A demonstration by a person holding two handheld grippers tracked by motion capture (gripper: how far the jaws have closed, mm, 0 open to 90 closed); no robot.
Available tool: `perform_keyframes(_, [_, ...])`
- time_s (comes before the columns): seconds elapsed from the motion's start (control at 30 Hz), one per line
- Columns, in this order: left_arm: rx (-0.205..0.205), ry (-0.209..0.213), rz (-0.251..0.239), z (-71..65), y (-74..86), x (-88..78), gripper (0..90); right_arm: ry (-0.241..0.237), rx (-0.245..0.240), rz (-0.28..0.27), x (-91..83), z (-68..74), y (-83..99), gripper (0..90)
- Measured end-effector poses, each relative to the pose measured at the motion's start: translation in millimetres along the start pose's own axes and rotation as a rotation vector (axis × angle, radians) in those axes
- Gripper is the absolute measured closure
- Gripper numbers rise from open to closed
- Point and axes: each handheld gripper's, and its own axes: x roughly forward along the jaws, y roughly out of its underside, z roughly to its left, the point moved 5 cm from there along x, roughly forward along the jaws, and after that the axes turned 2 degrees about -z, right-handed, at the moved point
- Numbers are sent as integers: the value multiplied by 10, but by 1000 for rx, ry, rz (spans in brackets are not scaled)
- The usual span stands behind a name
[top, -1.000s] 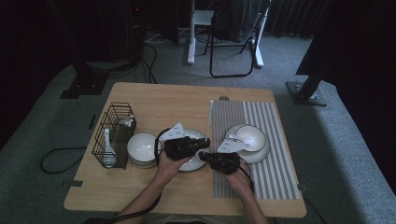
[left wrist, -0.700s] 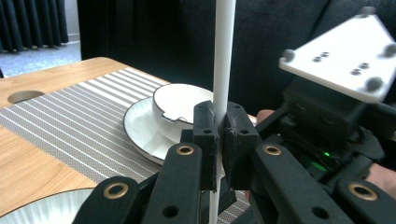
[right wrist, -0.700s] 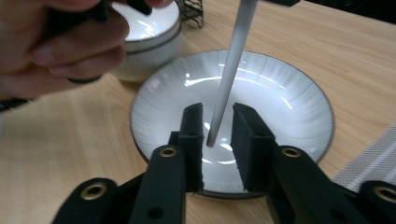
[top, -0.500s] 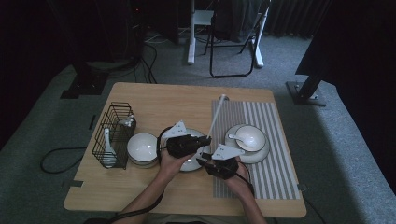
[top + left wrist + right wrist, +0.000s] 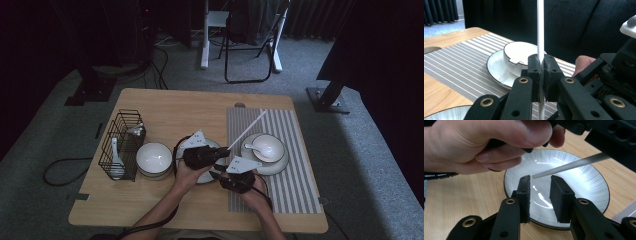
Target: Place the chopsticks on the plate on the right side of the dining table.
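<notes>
White chopstick (image 5: 246, 131) is clamped in my left hand-held gripper (image 5: 540, 72), its long axis slanting up over the striped mat (image 5: 292, 165). Its near tip sits between the parted jaws of my right hand-held gripper (image 5: 540, 185), untouched, above the plate (image 5: 589, 182).

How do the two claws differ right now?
The left claw is shut tight on a thin white stick; the right claw stands open, holding nothing, having just opened. The stick runs through the left claw's pads, while its tip only hangs above the right claw's gap. The right claw looks down on a white plate; the left looks toward a bowl on the striped mat. Both are black, hand-held and close together.
</notes>
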Motion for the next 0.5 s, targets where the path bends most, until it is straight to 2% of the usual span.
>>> perform_keyframes(0.3, [-1, -6, 9, 39, 17, 18, 861, 9, 0, 19, -8, -20, 55, 685])
perform_keyframes(0.5, [4, -18, 16, 86, 13, 51, 860, 22, -19, 45, -7, -26, 101, 679])
